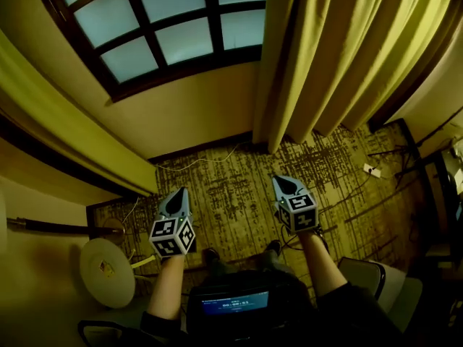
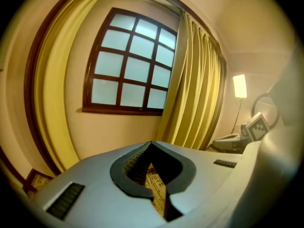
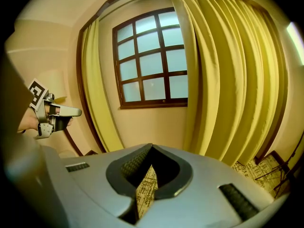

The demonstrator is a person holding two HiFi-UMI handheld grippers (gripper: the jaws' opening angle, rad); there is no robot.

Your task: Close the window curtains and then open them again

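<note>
Ahead of and above both hand-held grippers, the window [image 1: 166,27] is seen largely uncovered. The left curtain [image 1: 65,121] is gathered against its left side and the right curtain [image 1: 340,56] hangs in folds at its right edge. The left hand-held gripper [image 1: 176,202] and the right hand-held gripper [image 1: 287,188] are held low over the patterned carpet [image 1: 231,194], and neither curtain is touched. The jaws of each are closed together with nothing gripped. The right curtain's inner edge lies almost straight ahead of the right hand-held gripper, while the left curtain lies off to the left of the left one, so each curtain is best served by its own side's hand. Both curtains hang with their long axis vertical; a raised grip on an inner edge and a sideways pull across the window are judged to be called for.
</note>
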